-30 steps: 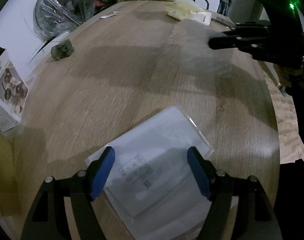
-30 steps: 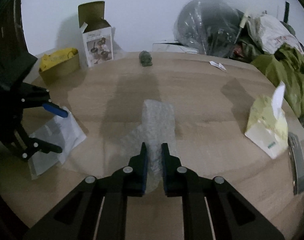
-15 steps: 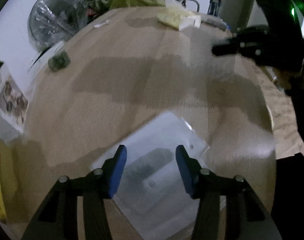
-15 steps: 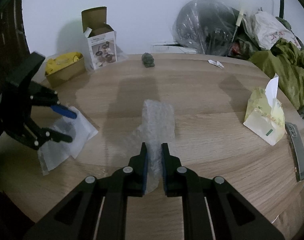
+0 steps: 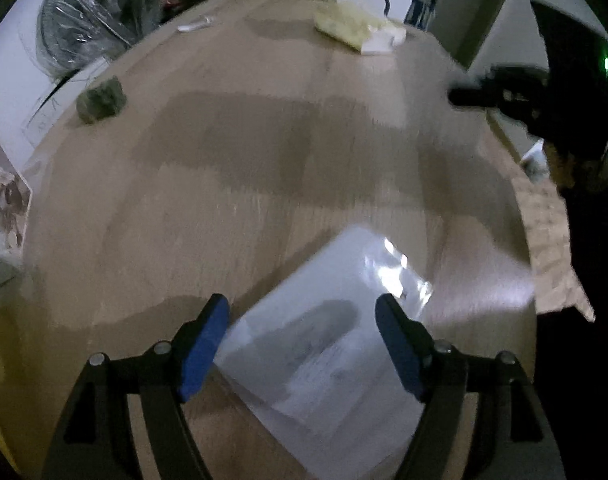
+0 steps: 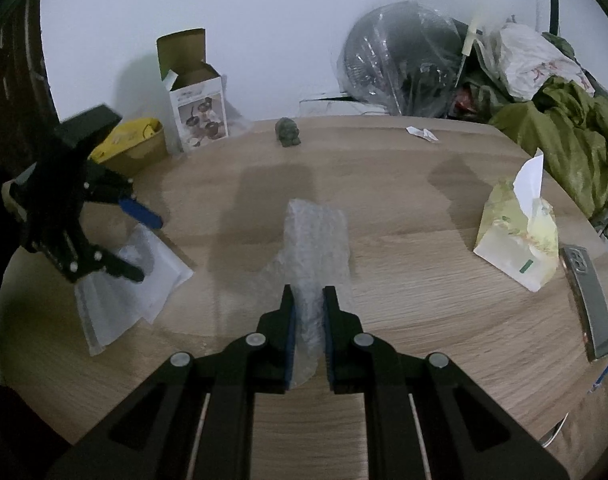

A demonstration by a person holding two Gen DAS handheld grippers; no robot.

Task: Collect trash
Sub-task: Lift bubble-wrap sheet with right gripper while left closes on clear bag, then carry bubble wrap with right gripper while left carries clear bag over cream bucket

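a: where does the collecting stand?

b: partway, by my reading. the right gripper [image 6: 308,296] is clenched on a strip of bubble wrap [image 6: 318,236], pinned between the blue pads low in the middle of the right wrist frame, the rest of it trailing up toward the frame's centre over the surface [image 6: 404,280].

a: and the left?

b: the left gripper [image 5: 302,340] is spread wide, grasping nothing. it sits over a clear plastic bag [image 5: 332,344] at the bottom centre of its own frame; the bag lies flat on the surface and the pads straddle it. whether they touch it i cannot tell, the frame is blurred.

a: so one piece in hand, one about to be taken?

b: that is my guess. no bin shows in either view, so nothing looks put away yet.

a: what else is left?

b: a small white scrap [image 6: 422,134] at the upper right of the right wrist frame, near the far edge, probably trash. a dark green lump [image 6: 288,132] at upper centre could be trash or not. the tissue pack [image 6: 518,236] at right and the open box [image 6: 196,100] at upper left look like things to keep, though i am only judging.
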